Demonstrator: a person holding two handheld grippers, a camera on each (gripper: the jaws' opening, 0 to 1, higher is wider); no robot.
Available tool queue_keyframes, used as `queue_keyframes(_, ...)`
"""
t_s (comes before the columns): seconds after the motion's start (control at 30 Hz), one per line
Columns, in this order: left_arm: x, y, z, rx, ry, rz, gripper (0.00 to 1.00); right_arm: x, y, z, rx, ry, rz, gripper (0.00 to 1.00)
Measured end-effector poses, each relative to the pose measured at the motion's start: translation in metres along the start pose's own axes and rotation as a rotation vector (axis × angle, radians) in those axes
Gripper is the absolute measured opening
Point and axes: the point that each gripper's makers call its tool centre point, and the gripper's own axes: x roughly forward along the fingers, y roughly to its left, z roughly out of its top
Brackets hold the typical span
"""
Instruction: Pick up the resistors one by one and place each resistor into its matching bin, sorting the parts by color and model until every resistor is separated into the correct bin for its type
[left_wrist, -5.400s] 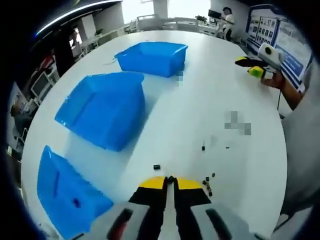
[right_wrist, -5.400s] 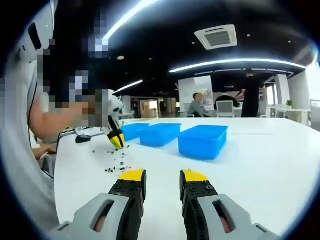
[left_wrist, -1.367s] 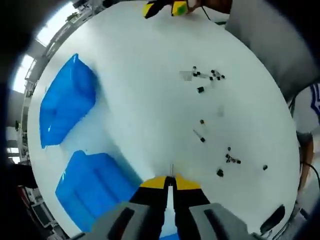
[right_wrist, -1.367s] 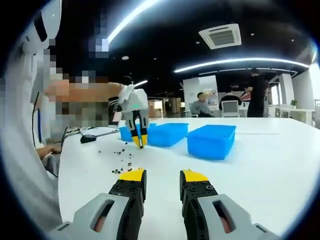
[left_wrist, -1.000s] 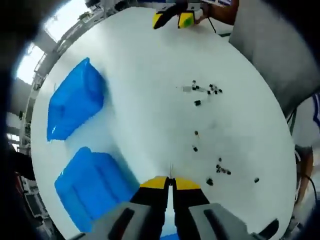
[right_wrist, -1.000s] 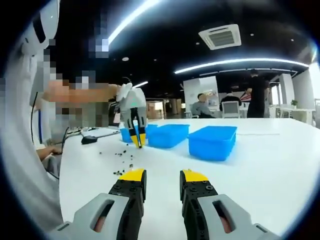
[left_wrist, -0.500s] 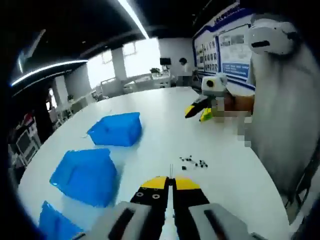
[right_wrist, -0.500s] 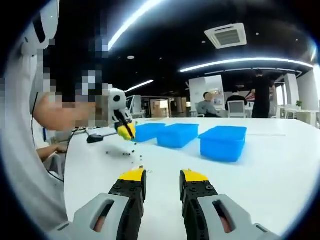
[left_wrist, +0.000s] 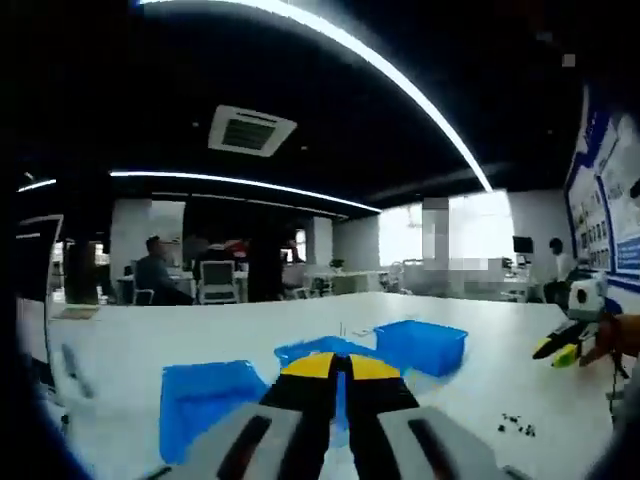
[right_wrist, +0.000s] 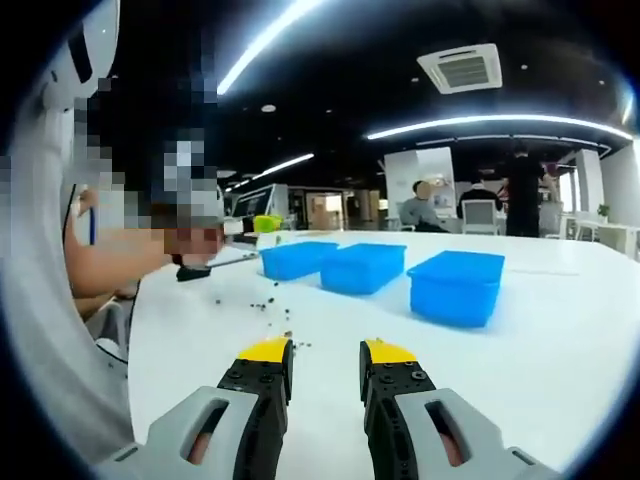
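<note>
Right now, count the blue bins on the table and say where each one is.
3, in a row in the right gripper view: near bin, middle bin, far bin. No others are visible there.

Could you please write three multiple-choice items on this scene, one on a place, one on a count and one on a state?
1. Where do the loose resistors lie in the right gripper view?
A. inside the nearest bin
B. on the white table, left of the bins
C. between the right jaws

2. How many blue bins stand on the table?
A. two
B. three
C. five

3. How do the jaws of the left hand-held gripper stand?
A. closed together
B. wide apart
C. clamped on a bin wall

Answers: 1 B, the dark specks sit on bare tabletop; 2 B, three bins stand in a row; 3 A, the yellow tips meet, while the right hand-held gripper shows a gap.
</note>
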Motion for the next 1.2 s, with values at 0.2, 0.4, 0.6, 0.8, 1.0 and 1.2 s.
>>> queue_keyframes(0.2, -0.010, 0.058, 0.003, 0.029, -0.012, 0.305, 0.07, -0.003, 0.000, -0.002, 0.003, 0.001, -0.002, 0.29)
queue_keyframes(0.4, -0.010, 0.053, -0.008, 0.000, 0.026, 0.306, 0.07, -0.007, -0.005, -0.002, -0.001, -0.001, -0.014, 0.29)
queue_keyframes(0.6, -0.008, 0.057, -0.021, -0.057, 0.064, 0.323, 0.16, -0.008, -0.006, 0.001, 0.000, -0.014, -0.020, 0.29)
queue_keyframes(0.8, -0.007, 0.052, -0.026, -0.064, 0.085, 0.304, 0.16, -0.012, -0.007, -0.002, 0.007, -0.016, -0.028, 0.29)
queue_keyframes(1.0, -0.008, 0.036, -0.024, -0.066, 0.108, 0.250, 0.16, -0.014, -0.008, -0.006, 0.014, -0.009, -0.031, 0.29)
queue_keyframes(1.2, -0.014, 0.009, -0.026, 0.049, 0.266, 0.144, 0.16, -0.007, -0.005, -0.006, 0.014, -0.010, -0.008, 0.29)
